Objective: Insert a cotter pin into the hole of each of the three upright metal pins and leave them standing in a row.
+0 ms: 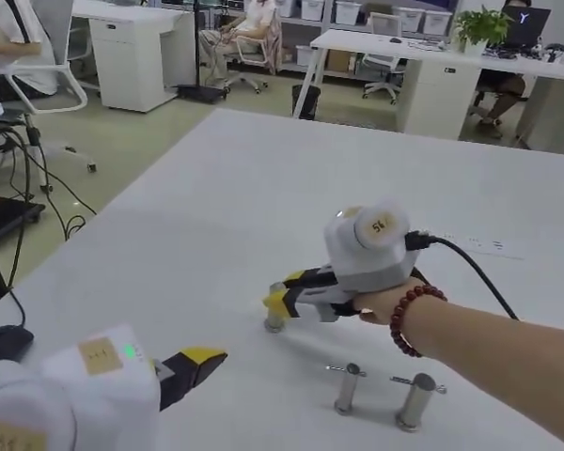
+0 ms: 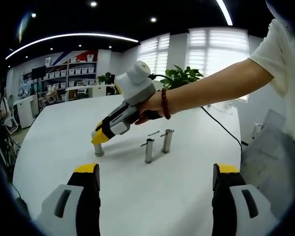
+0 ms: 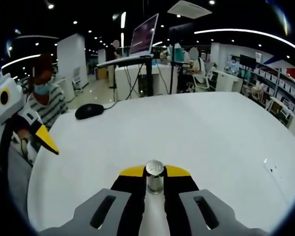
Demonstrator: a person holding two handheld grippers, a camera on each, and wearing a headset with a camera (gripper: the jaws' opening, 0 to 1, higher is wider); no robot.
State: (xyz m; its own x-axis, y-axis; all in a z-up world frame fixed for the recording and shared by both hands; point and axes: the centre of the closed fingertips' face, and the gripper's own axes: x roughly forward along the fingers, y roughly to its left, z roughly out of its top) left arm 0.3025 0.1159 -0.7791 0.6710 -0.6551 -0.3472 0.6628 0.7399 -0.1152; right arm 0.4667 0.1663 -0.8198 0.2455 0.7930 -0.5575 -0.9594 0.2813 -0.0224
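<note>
Three upright metal pins stand on the white table [image 1: 263, 188]. My right gripper [image 1: 275, 303] reaches across and is shut on the leftmost pin [image 1: 275, 319], whose round top shows between the yellow-tipped jaws [image 3: 155, 178]. The other two pins [image 1: 346, 387] [image 1: 415, 400] stand apart to its right, each with a thin cotter pin [image 1: 344, 369] across its top. In the left gripper view the held pin [image 2: 99, 149] is at the left and the two others [image 2: 148, 150] [image 2: 166, 141] are side by side. My left gripper [image 2: 157, 169] hovers open near the front, well short of them.
A black mouse [image 3: 88, 111] lies near the table's edge beside a laptop on a stand [image 3: 145, 34]. The right gripper's black cable [image 1: 470, 268] trails across the table. Desks, chairs and seated people fill the room beyond.
</note>
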